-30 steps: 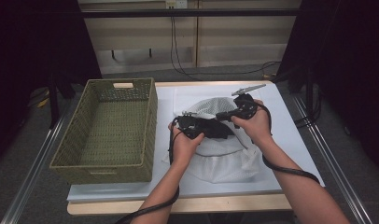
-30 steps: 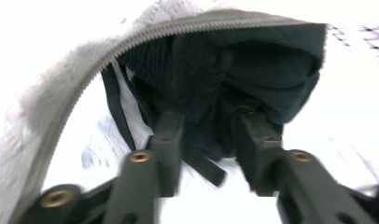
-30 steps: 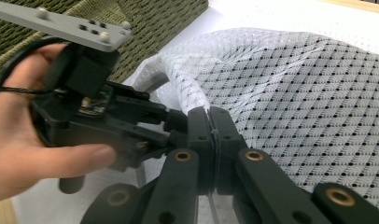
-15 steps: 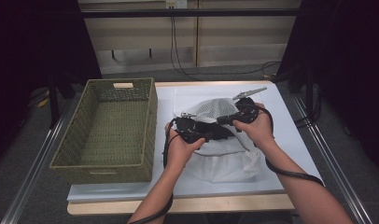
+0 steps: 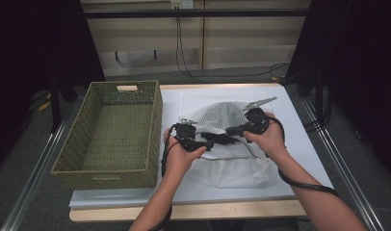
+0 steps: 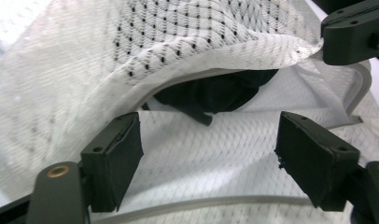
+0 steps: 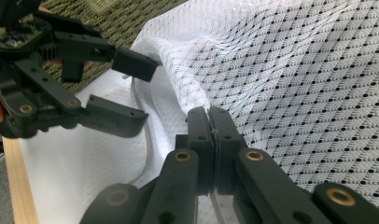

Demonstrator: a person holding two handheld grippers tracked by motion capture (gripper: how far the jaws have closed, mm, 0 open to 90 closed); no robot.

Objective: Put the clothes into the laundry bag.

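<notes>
- A white mesh bag (image 5: 222,139) lies on the white sheet (image 5: 290,120) that covers the table, right of the basket and in front of the person
- Its upper layer is lifted at the mouth, so the bag gapes; in the left gripper view a dark cloth (image 6: 215,95) sits inside the opening, under the raised mesh
- The right gripper (image 7: 209,122) has its jaws pressed together on the edge of that upper layer and holds it up off the lower one
- The left gripper (image 6: 208,154) has its jaws spread wide, one to each side of the opening, over the lower mesh; they grip nothing
- In the high view the two grippers meet over the middle of the bag, the left hand (image 5: 181,156) and the right hand (image 5: 266,137) close together
- A green woven basket (image 5: 111,132) stands just left of the bag, its long side along the sheet's edge
- Cables run across the floor behind the table
</notes>
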